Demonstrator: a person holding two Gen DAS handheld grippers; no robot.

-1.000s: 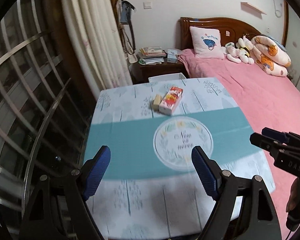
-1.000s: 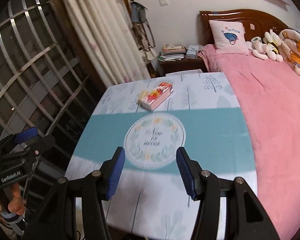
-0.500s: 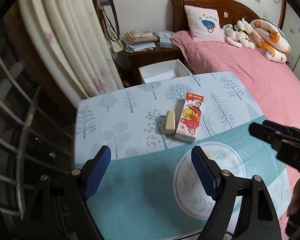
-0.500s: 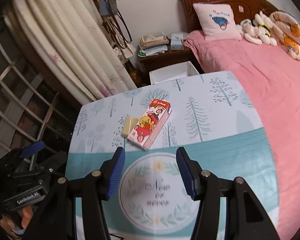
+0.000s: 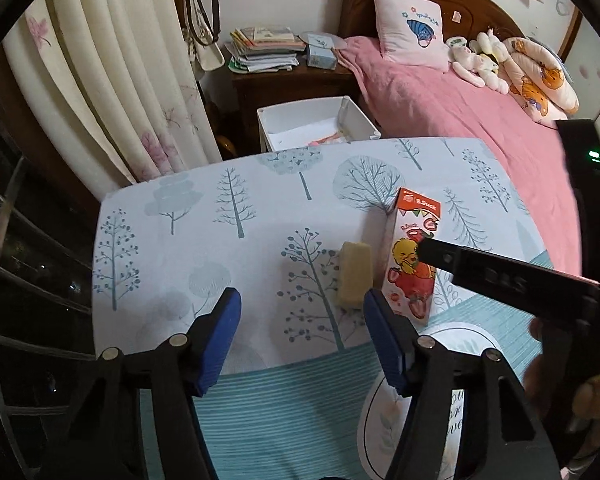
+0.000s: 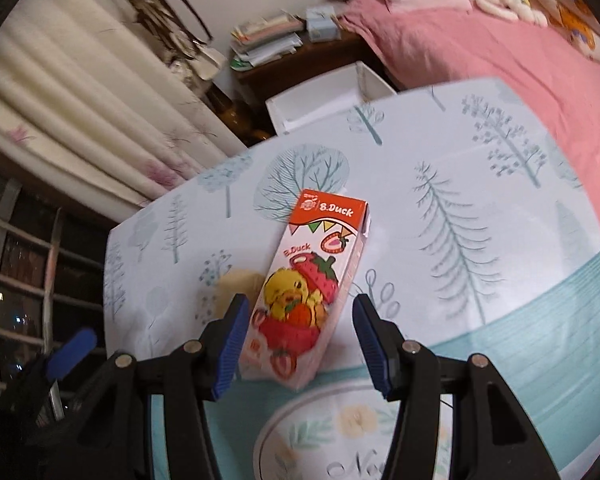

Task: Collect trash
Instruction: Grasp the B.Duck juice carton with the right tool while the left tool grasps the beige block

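— Where's the trash?
— A pink carton and yellowish wrapper lie side by side mid-table.
— The grippers?
— Right gripper parted, straddling the carton's near end, not gripping. Left gripper has been narrowing, empty, beside the wrapper.

Tree-print tablecloth under the tongs. Ahead, past the table edge: wooden nightstand with stacked books. Right of tongs: pink bed, pillow, plush toys. Left: cream curtain, window bars.
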